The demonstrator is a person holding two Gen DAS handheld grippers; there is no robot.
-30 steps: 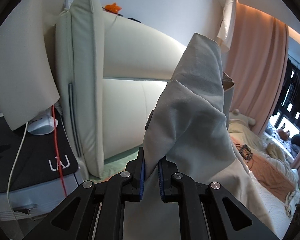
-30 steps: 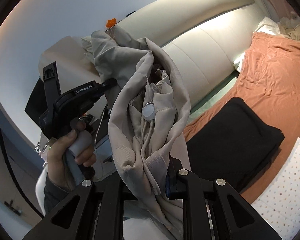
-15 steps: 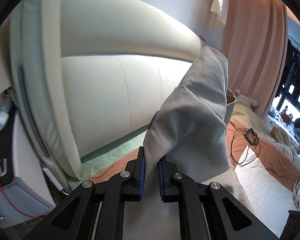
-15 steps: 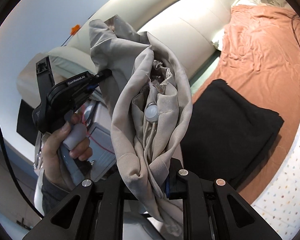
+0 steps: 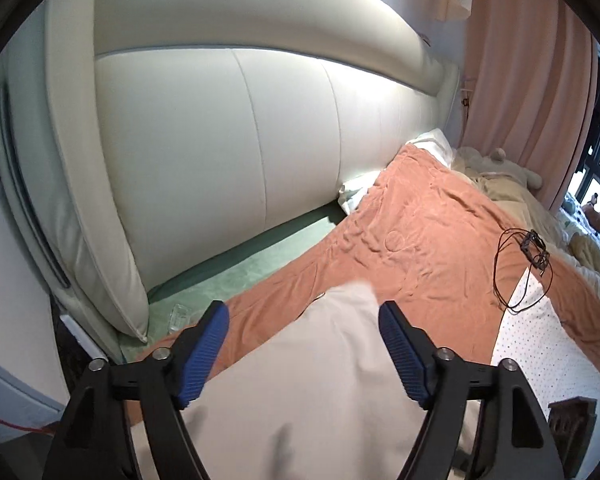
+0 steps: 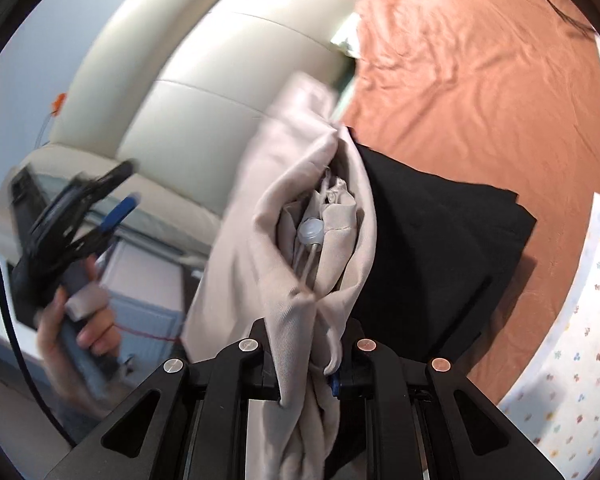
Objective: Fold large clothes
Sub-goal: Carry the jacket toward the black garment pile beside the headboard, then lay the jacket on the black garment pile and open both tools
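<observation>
A large beige garment (image 6: 284, 248) with a clear button hangs bunched from my right gripper (image 6: 306, 376), which is shut on its fabric. My left gripper (image 5: 302, 344) is open with its blue pads wide apart; the beige garment (image 5: 324, 384) lies blurred below and between them, not held. The left gripper (image 6: 100, 208) also shows blurred in the right wrist view, held in a hand at the left, apart from the cloth.
An orange sheet (image 5: 432, 248) covers the bed under a cream padded headboard (image 5: 220, 152). A folded black garment (image 6: 440, 248) lies on the sheet. A black cable (image 5: 520, 264) lies at the right. A dotted white sheet (image 5: 540, 344) and pink curtain (image 5: 520, 80) lie beyond.
My left gripper has opened and let go of the beige garment, which drops away from it. Both grippers have tilted down toward the bed. The right gripper keeps its hold.
</observation>
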